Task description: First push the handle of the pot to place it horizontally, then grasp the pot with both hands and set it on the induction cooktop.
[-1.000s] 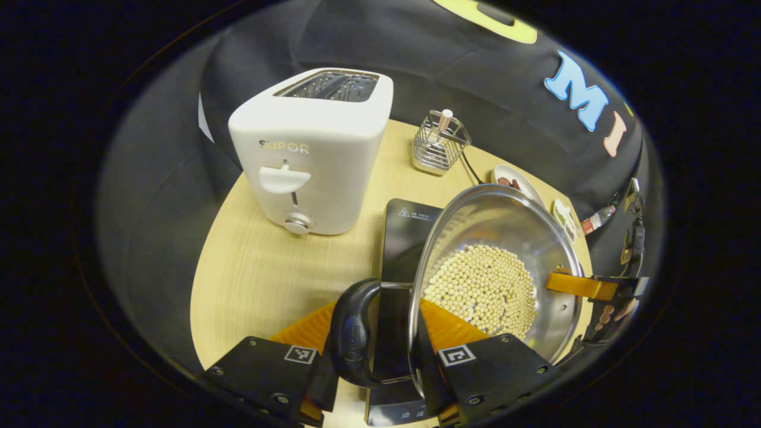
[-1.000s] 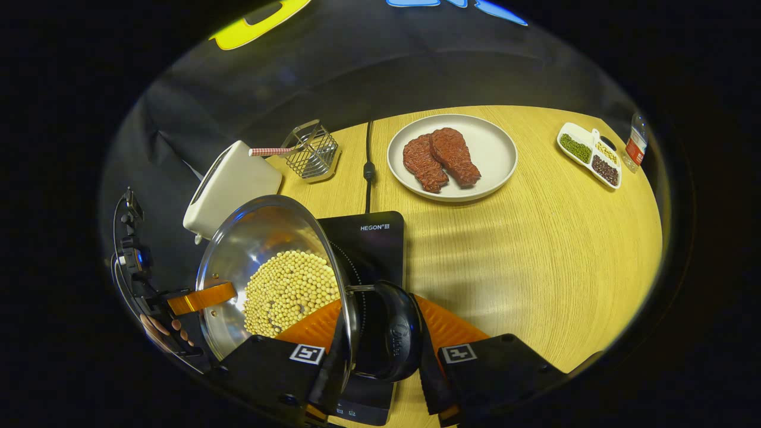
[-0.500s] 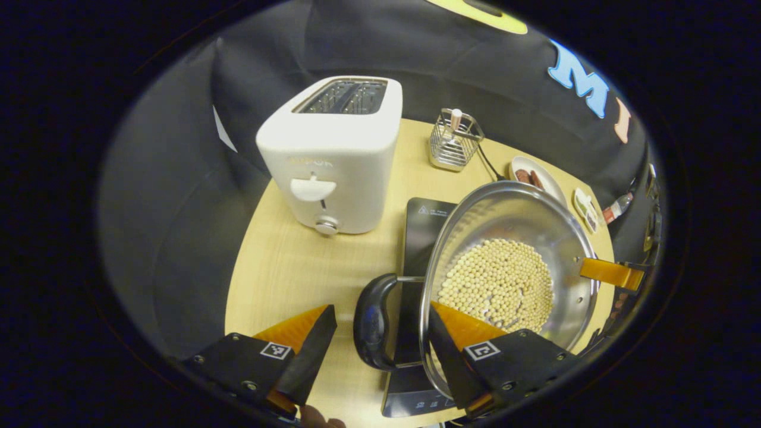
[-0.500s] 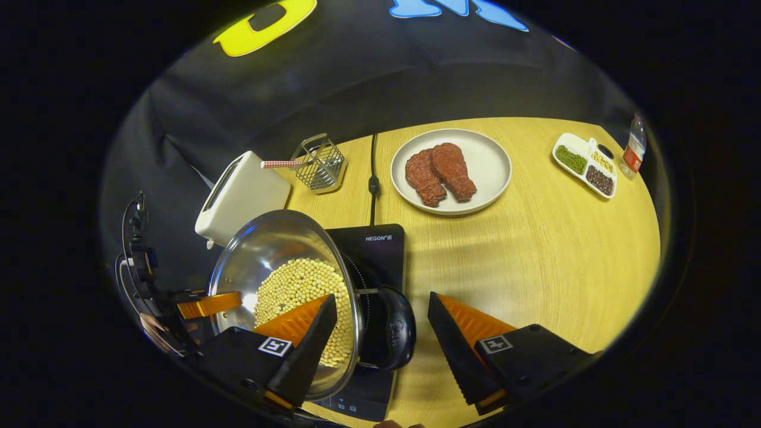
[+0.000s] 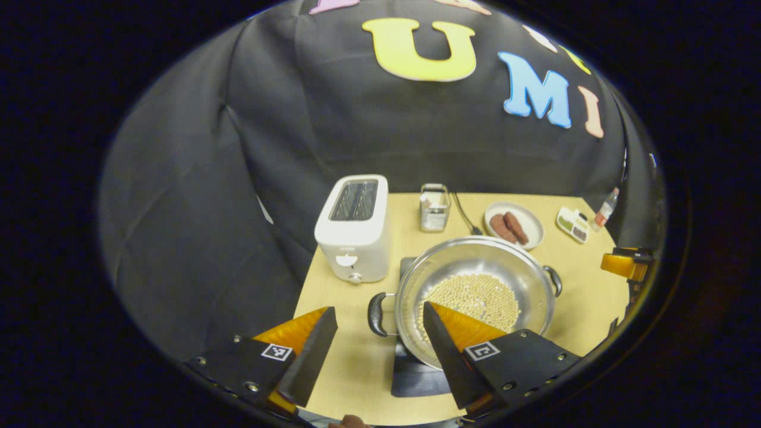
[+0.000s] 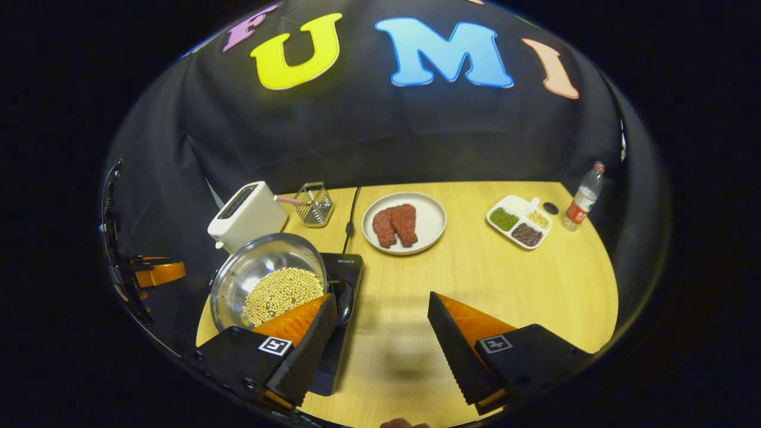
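Left gripper view is showing the left gripper [image 5: 374,339] hanging with its jaws spread wide and gripping nothing. Ahead of them and just past the right-hand fingertip, the round polished stainless-steel pot [image 5: 475,297] is sitting on the flat black glass induction cooktop [image 5: 419,377], with one curved black loop handle [image 5: 376,314] pointing into the gap between the jaws and the other lying at the far rim, so the handles are lying level. A layer of pale round beans [image 5: 472,300] is covering the pot's floor.

Right gripper view is showing the right gripper [image 6: 380,333] likewise with jaws apart and empty; the pot [image 6: 267,282] is lying beyond its left-hand finger, the near handle [image 6: 343,295] just beside that fingertip, over the pale wood-grain tabletop [image 6: 505,285].

By my judgement, the pot is looking stiff and fairly heavy with its load, and its mirror-smooth wall is likely to be slippery, so the matte black handles are the better holds, one per gripper, gripped evenly to keep the loose beans from sliding. The placing is appearing done.

Beyond the jaws are standing a smooth white two-slot toaster [image 5: 354,229], a wire mesh basket [image 5: 434,207] and a round white plate of ridged brown meat pieces [image 6: 404,223].
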